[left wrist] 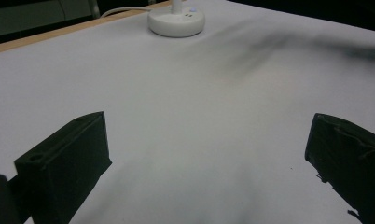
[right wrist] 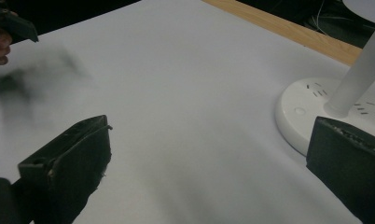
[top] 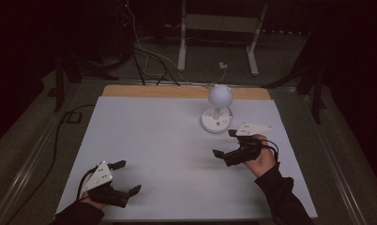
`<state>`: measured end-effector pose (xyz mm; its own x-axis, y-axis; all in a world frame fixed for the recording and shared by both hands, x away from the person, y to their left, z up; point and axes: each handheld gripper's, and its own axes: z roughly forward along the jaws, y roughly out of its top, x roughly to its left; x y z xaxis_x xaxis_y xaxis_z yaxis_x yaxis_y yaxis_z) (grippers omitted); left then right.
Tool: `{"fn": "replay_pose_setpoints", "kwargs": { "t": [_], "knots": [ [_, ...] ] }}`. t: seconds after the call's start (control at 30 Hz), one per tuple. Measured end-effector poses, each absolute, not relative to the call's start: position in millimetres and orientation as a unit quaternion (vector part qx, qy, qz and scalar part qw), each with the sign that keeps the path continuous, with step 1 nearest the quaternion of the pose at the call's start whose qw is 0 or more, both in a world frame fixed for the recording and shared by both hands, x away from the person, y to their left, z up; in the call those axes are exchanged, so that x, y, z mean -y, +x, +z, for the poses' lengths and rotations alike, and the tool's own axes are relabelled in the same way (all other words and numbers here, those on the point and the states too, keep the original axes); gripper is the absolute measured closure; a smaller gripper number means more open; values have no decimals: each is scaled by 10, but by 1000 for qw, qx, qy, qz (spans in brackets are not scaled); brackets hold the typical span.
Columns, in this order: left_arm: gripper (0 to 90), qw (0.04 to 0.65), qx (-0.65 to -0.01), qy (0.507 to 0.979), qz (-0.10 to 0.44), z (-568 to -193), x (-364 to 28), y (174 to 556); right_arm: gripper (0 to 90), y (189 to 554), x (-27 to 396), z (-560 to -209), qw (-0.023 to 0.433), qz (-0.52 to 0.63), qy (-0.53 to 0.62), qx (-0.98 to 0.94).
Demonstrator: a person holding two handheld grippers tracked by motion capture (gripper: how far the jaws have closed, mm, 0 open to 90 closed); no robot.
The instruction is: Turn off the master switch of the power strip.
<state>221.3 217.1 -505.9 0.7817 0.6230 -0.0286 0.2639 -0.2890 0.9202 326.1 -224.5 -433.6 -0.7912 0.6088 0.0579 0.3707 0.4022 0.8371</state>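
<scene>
A white desk lamp (top: 218, 108) with a round base and globe head stands toward the back right of the white table cover (top: 168, 154). Its base (left wrist: 176, 21) lies far ahead in the left gripper view, and in the right gripper view the base (right wrist: 302, 109) and stem (right wrist: 358, 74) are close at right. My right gripper (top: 225, 143) hovers open just in front of the lamp, held by a hand in a dark sleeve. At the near left corner my left gripper (top: 125, 177) is open over bare cover. Nothing is between either pair of jaws.
A wooden strip (top: 154, 91) runs along the table's far edge. Behind it, cables (top: 149, 61) and a white stand's legs (top: 182, 51) lie on the dark floor. A metal rail (top: 22, 173) borders the table on the left.
</scene>
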Motion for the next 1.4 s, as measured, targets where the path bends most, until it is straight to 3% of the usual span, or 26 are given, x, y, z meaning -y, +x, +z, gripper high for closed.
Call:
{"fn": "replay_pose_setpoints", "kwargs": {
  "t": [0.87, 1.4],
  "knots": [
    [4, 527, -282, 783, 169, -5056, -2170, 2210, 0, 3795, 2253, -4338, 143, 445, 323, -823],
    [4, 527, -283, 783, 168, -5061, -2170, 2218, 0, 4179, 2385, -4514, 150, 432, 358, -814]
  ]
}}
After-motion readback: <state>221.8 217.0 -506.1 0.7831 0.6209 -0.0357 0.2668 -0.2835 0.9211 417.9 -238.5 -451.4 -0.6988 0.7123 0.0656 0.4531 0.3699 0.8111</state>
